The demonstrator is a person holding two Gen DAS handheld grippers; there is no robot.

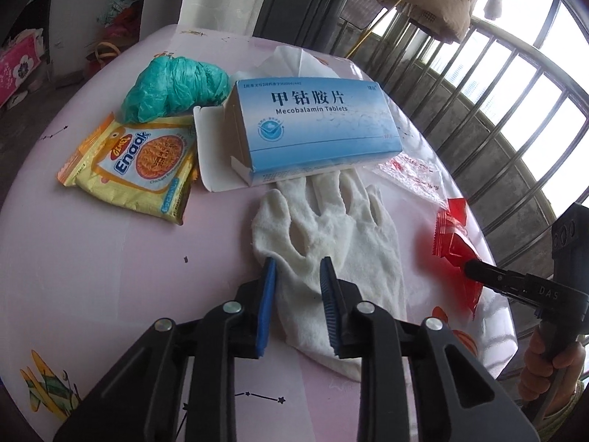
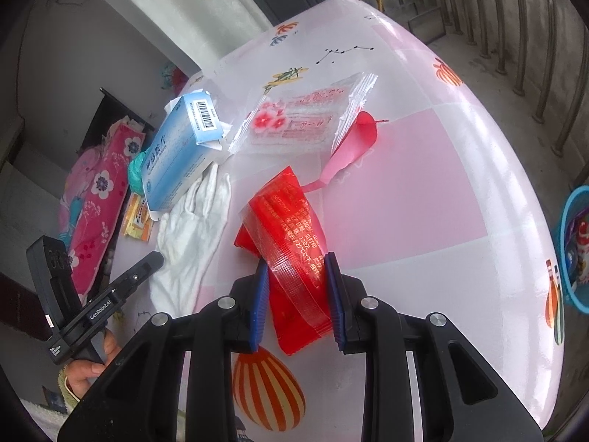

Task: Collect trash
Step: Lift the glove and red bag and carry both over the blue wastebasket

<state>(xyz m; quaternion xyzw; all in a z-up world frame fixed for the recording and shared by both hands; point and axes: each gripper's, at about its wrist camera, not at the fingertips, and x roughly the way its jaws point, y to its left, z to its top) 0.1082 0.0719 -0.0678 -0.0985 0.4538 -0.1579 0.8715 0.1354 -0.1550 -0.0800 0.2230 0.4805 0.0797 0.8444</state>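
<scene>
Red wrapper (image 2: 294,243) between right tool (image 2: 296,280) pads; white glove (image 1: 331,243) beside

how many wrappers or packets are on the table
3: the yellow noodle packet at the left, the clear packet with red print behind the glove, and the red wrapper between the right gripper's pads. More may be hidden.
</scene>
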